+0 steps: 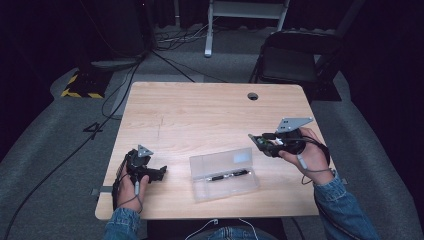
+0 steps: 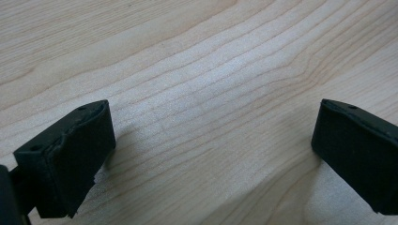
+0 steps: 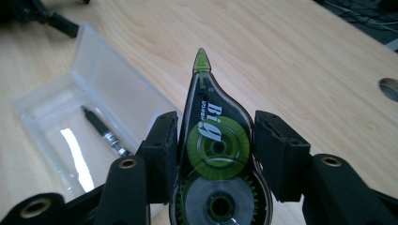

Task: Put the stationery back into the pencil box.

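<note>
High view: right claw [image 1: 256,140] level, clamping correction tape [image 3: 213,145].

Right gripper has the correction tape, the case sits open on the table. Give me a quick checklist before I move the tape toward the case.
1. Grip on the correction tape: right gripper has both pads against its sides, tip pointing away from the jaws. Ok.
2. Clear case open: lid laid back, tray exposed. Ok.
3. Room in the tray: a black pen already lies in it; whether the tape fits beside it, cannot tell.
4. Left gripper out of the way: jaws wide open with nothing between them, resting on the table left of the case. Ok.
5. Path from tape to case: bare tabletop between them. Ok.
</note>
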Available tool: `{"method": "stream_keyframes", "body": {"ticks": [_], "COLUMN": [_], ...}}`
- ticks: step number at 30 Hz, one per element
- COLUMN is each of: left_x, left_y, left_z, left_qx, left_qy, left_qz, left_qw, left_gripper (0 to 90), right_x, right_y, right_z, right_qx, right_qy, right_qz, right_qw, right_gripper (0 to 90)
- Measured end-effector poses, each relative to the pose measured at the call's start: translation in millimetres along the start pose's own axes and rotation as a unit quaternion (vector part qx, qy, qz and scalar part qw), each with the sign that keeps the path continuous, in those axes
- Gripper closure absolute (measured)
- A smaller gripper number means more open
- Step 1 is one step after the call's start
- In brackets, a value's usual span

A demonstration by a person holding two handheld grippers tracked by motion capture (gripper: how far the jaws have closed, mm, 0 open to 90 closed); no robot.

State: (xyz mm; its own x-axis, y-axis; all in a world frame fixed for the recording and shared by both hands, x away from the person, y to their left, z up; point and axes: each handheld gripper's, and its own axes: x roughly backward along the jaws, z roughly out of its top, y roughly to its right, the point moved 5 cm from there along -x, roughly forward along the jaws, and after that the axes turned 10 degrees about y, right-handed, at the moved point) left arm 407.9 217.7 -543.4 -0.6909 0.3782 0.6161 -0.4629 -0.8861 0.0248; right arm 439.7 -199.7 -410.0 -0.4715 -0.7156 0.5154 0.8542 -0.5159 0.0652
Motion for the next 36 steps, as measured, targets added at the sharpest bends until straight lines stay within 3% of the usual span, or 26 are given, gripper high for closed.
{"method": "stream_keyframes", "body": {"ticks": [13, 29, 36], "left_x": [0.0, 0.0, 0.0], "left_y": [0.2, 0.2, 0.1], "left_z": [0.0, 0.0, 0.0], "left_qx": [0.001, 0.001, 0.001], "left_qy": [0.000, 0.000, 0.000], "left_qz": [0.000, 0.000, 0.000], "left_qw": [1.0000, 1.0000, 1.0000], "left_gripper": [0.2, 0.2, 0.3], "right_x": [-17.2, -42.2, -52.1], "right_y": [-32.7, -62.2, -69.5], "right_z": [-4.6, -21.7, -29.8], "right_qx": [0.037, 0.067, 0.079], "right_qy": [-0.044, -0.099, -0.118], "right_qz": [0.066, 0.133, 0.149], "right_qw": [0.9962, 0.9839, 0.9787], "right_gripper": [52.0, 52.0, 52.0]}}
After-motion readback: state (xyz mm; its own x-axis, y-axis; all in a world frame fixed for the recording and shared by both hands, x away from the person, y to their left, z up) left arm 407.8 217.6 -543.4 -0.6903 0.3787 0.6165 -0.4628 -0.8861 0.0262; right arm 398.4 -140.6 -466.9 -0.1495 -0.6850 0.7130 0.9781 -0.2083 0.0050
